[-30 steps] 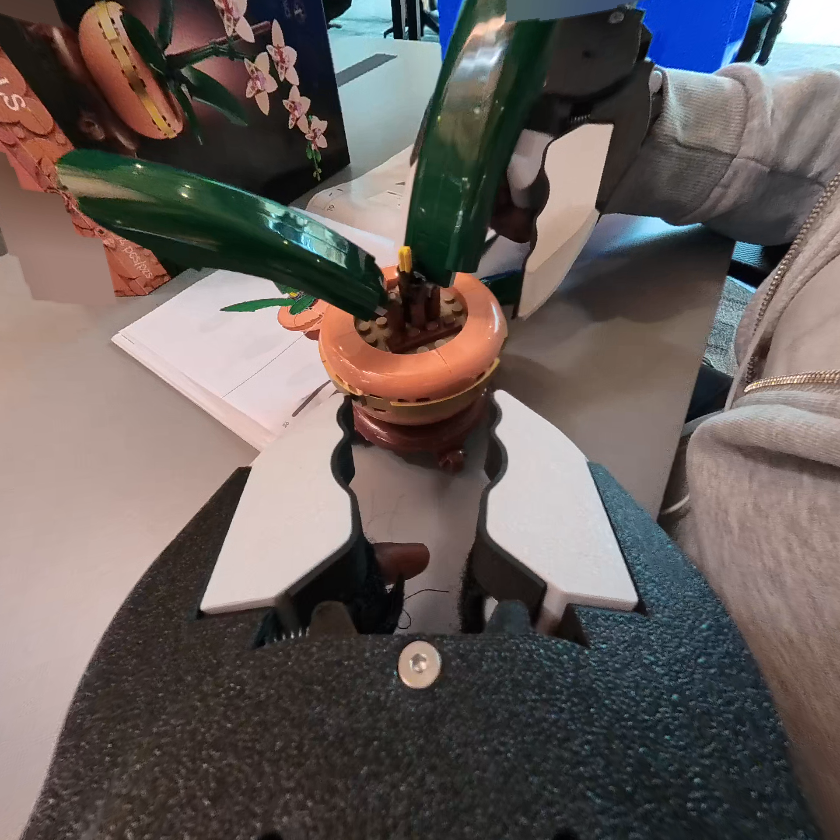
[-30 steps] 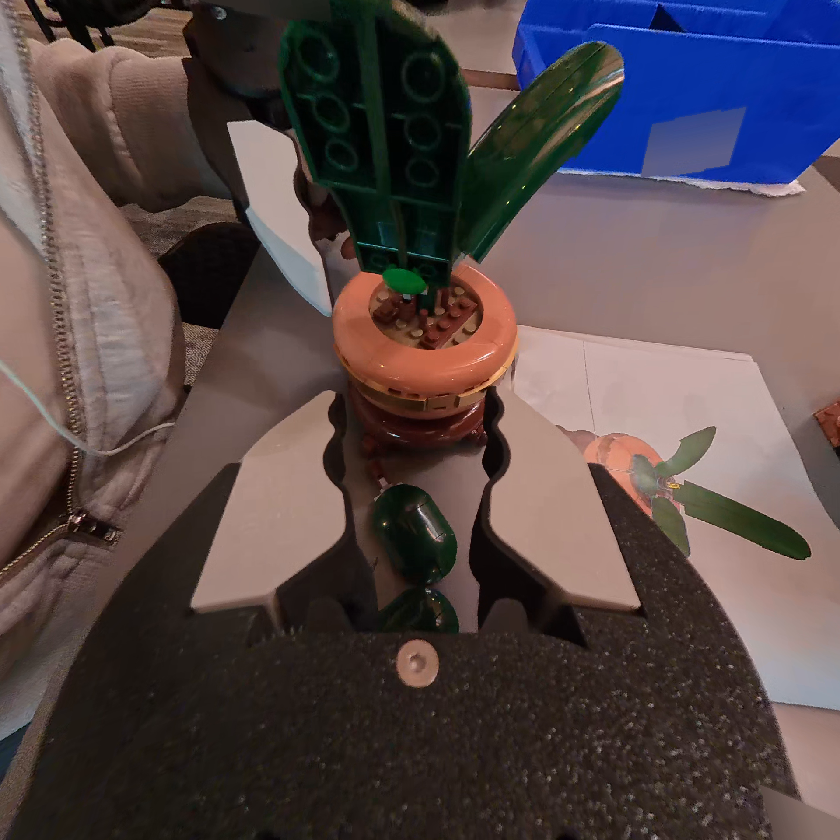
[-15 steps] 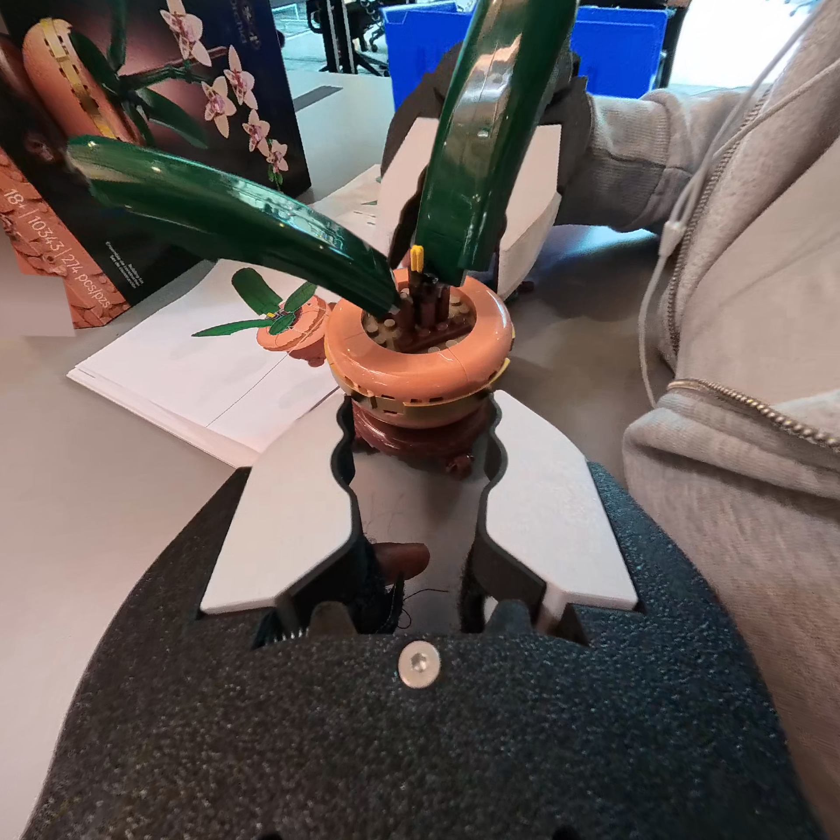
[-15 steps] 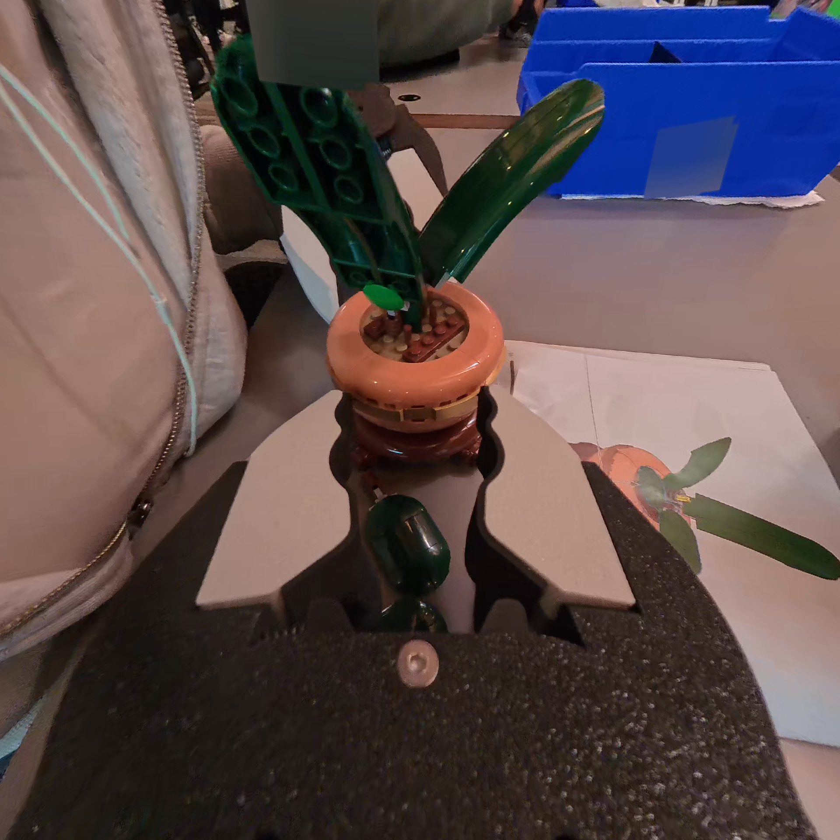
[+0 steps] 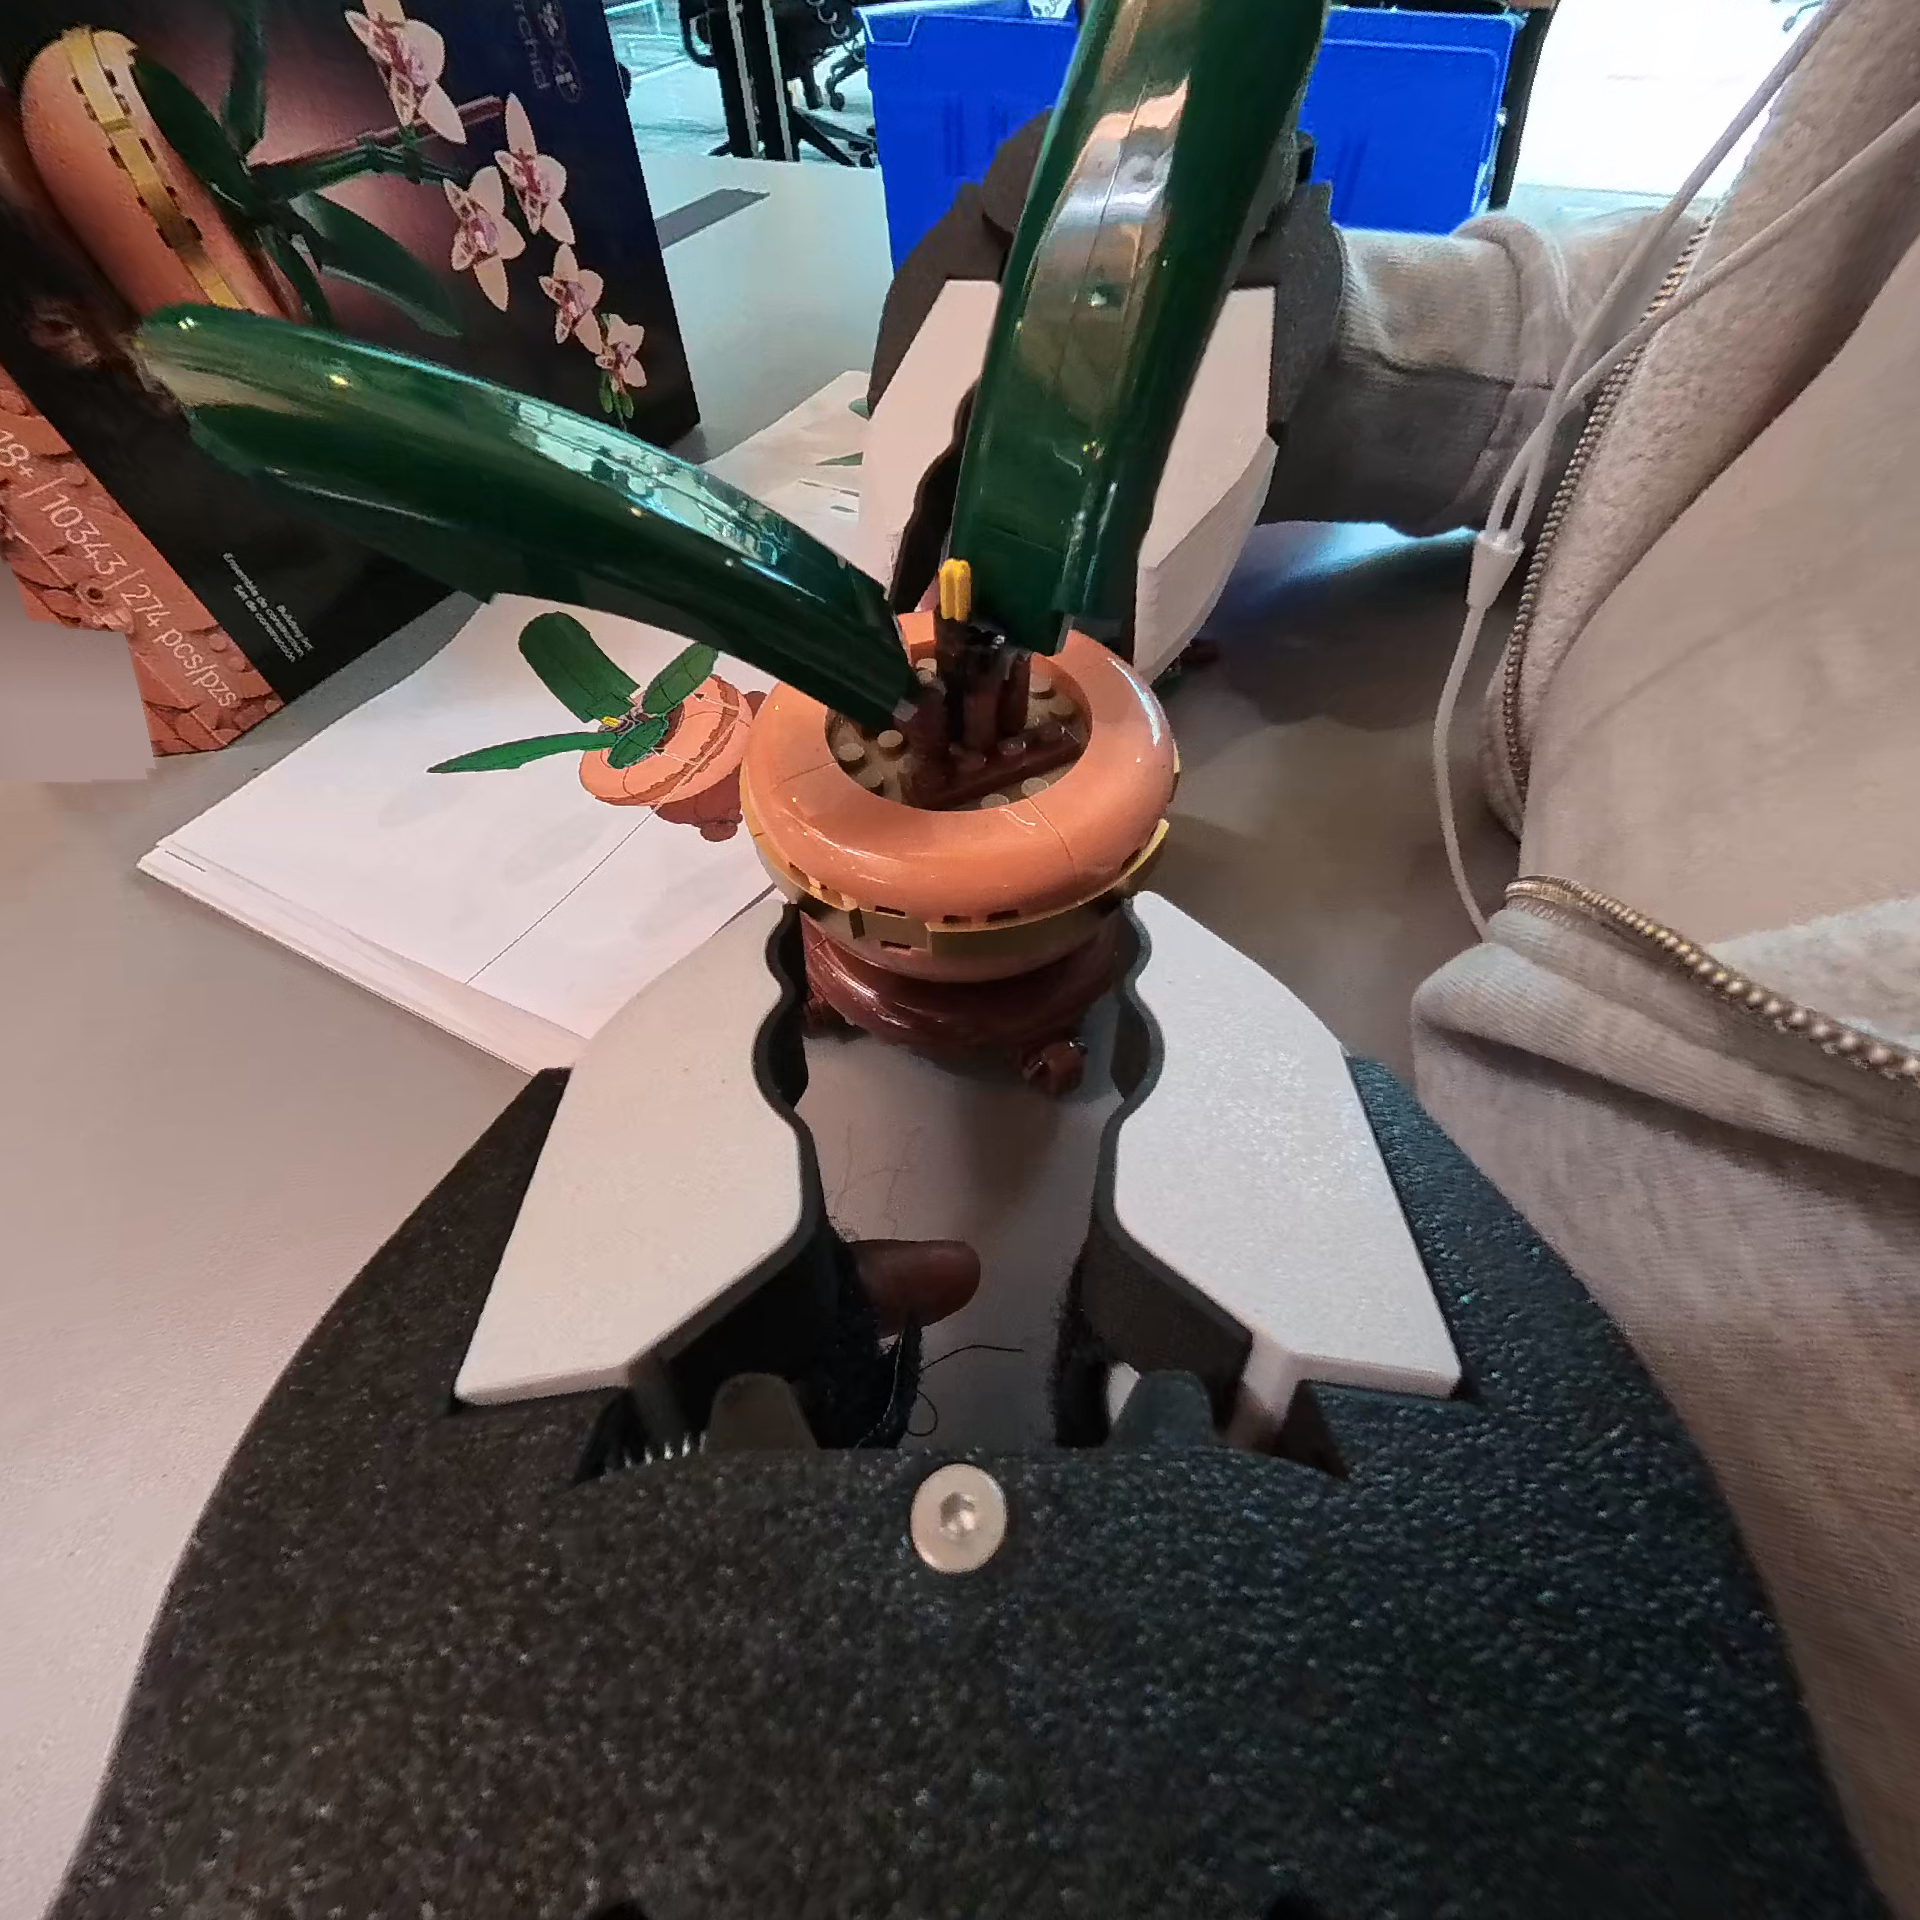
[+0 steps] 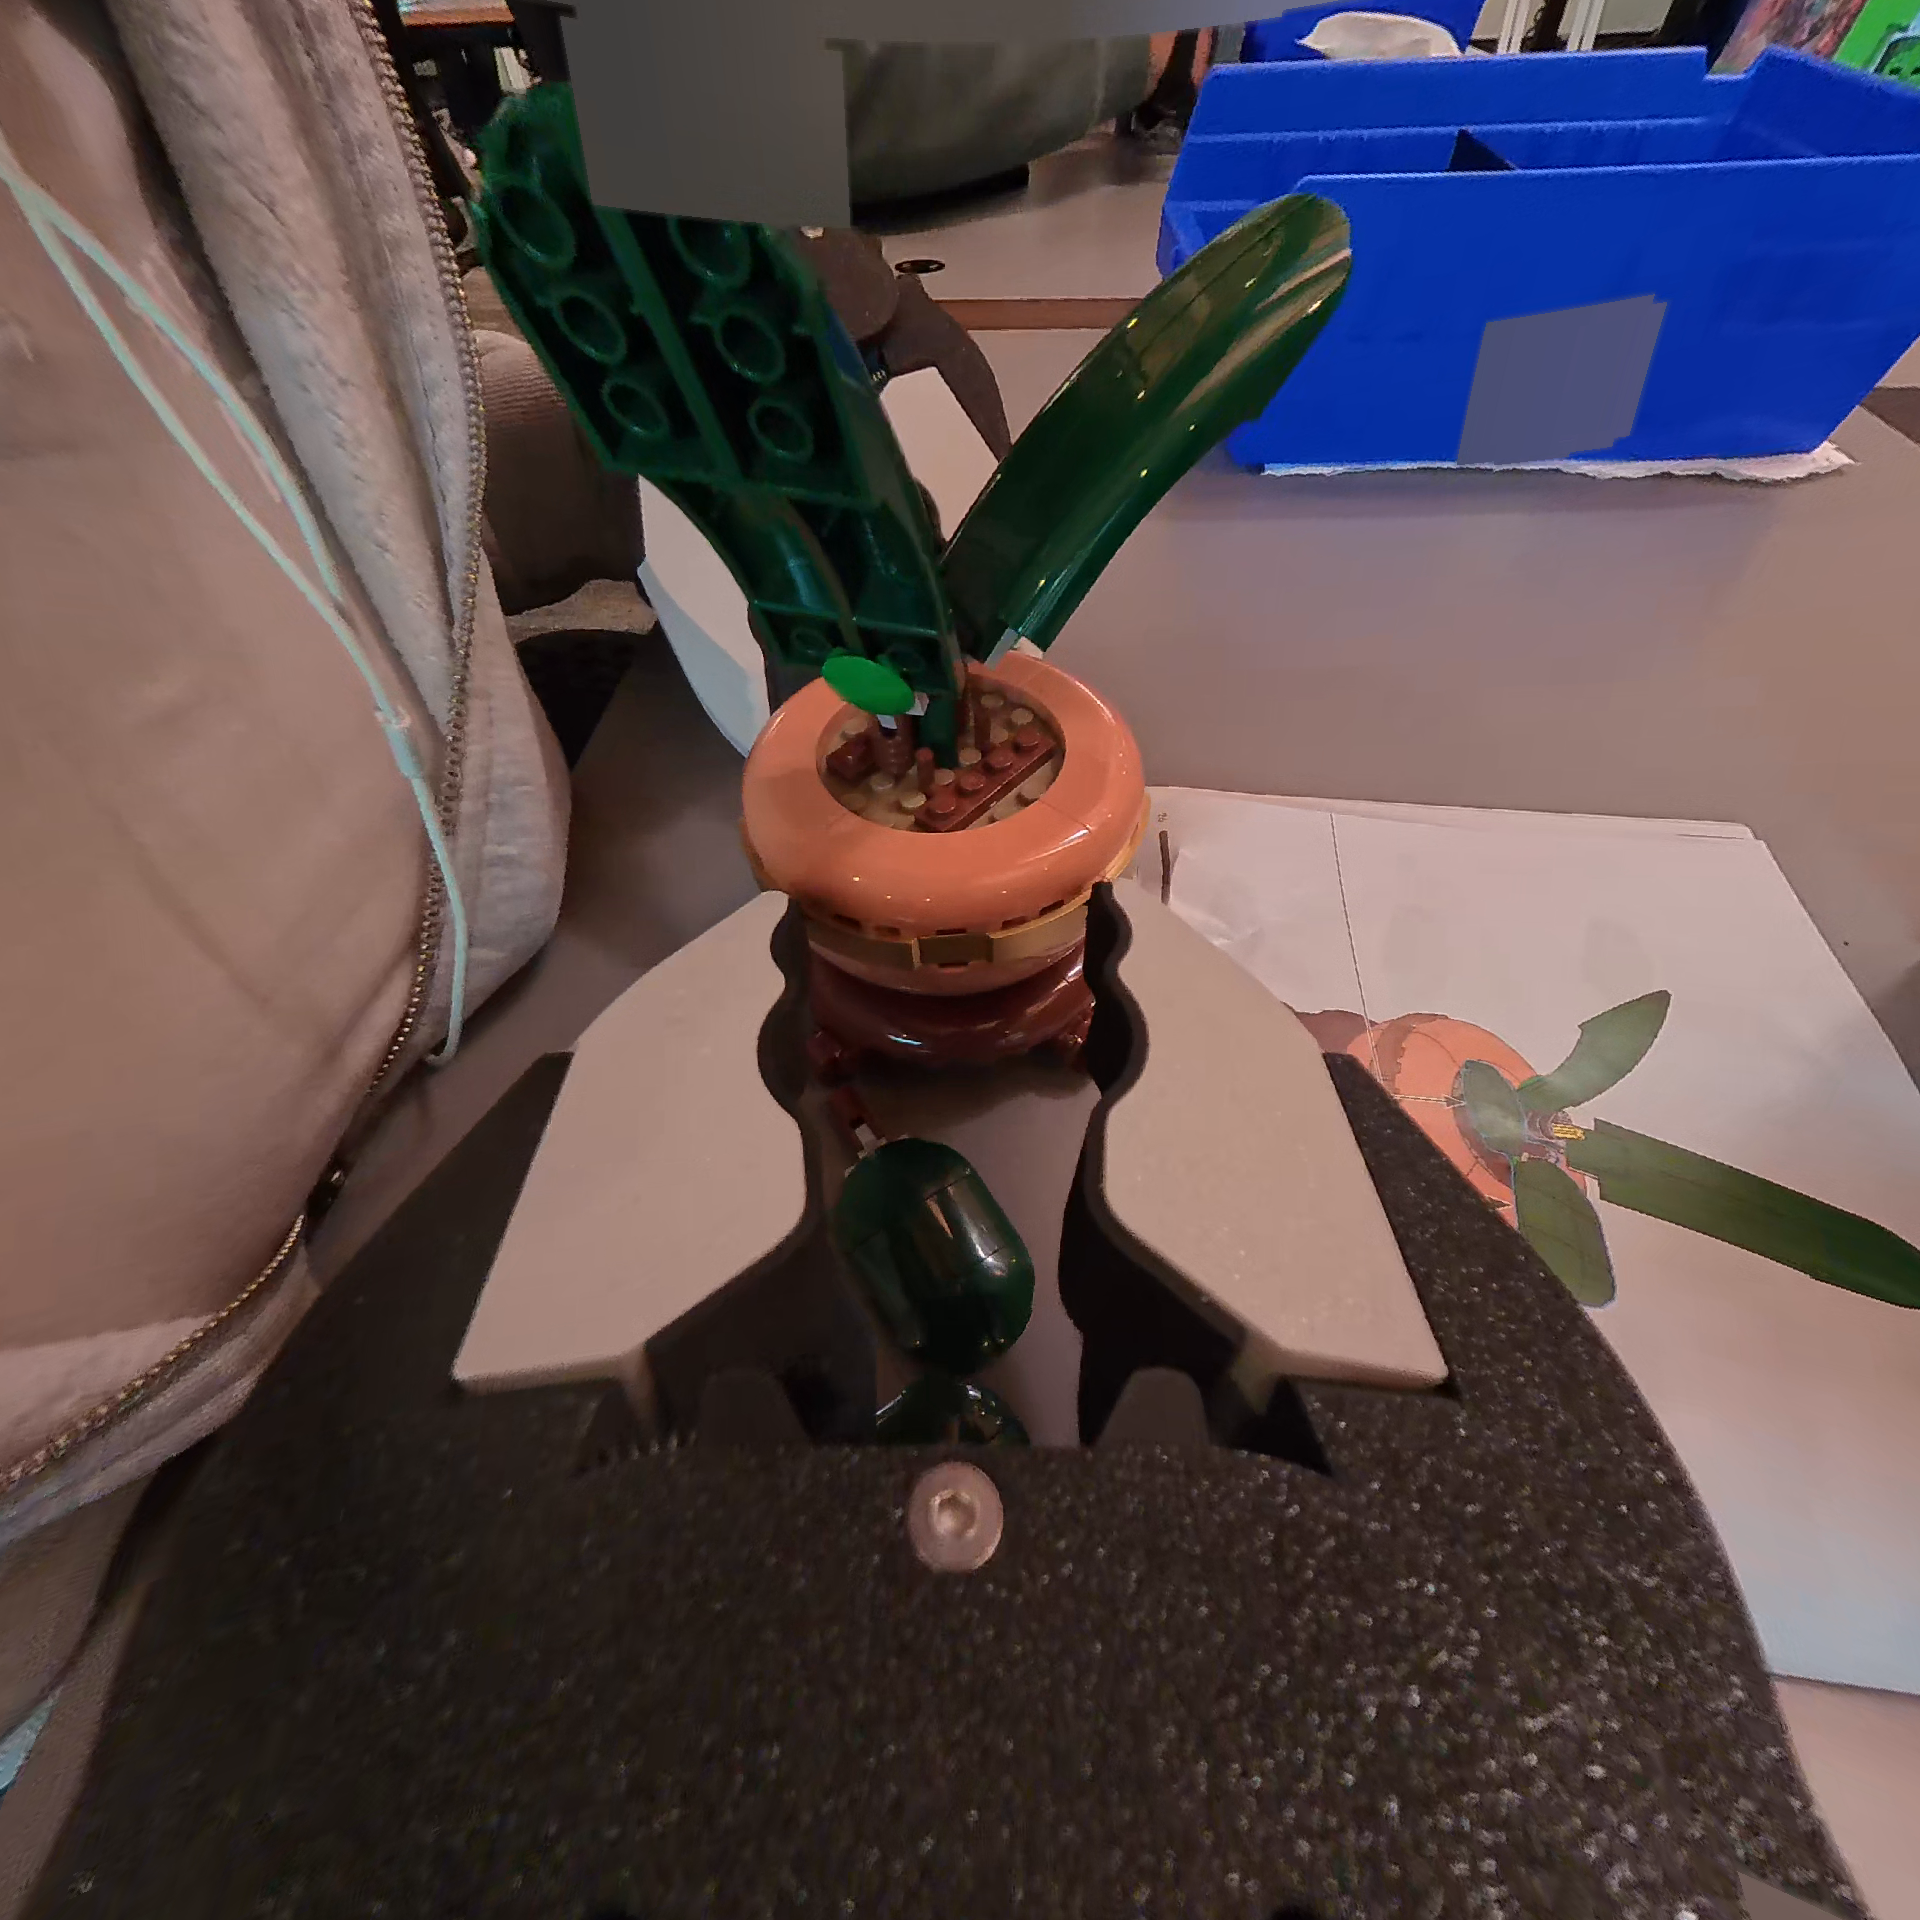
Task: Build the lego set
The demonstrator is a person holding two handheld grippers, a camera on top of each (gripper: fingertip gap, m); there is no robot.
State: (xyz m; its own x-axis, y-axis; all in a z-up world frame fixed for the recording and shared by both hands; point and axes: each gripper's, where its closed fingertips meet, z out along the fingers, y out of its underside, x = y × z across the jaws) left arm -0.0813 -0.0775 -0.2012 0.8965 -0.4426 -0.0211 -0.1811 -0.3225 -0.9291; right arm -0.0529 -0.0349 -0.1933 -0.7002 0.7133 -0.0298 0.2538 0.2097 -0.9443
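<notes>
A lego flower pot [image 5: 956, 842] with a peach rim and a brown base stands on the grey table. It also shows in the right wrist view [image 6: 935, 842]. Two long dark-green leaves rise from it: one leans left [image 5: 520, 488], the other stands nearly upright [image 5: 1101, 312]. My left gripper [image 5: 961, 966] is shut on the pot's brown base. My right gripper [image 6: 935, 966] is shut on the base from the opposite side. A small dark-green leaf [image 6: 935, 1247] lies between the right gripper's fingers.
An open instruction booklet [image 5: 436, 862] lies next to the pot, and shows in the right wrist view [image 6: 1507, 935]. The set's box [image 5: 312, 312] stands behind it. A blue bin [image 6: 1558, 260] sits at the table's far side. A person's grey hoodie [image 5: 1662, 727] is close beside the pot. The tips of one gripper are about 6 cm away from the tips of the other. The small dark-green leaf [image 6: 935, 1247] sits 8 cm or so from the ends of my right fingers.
Both grippers have stayed on the pot while they and it turned together. The box and booklet shifted right in the left wrist view. The hoodie now fills more of both views.
</notes>
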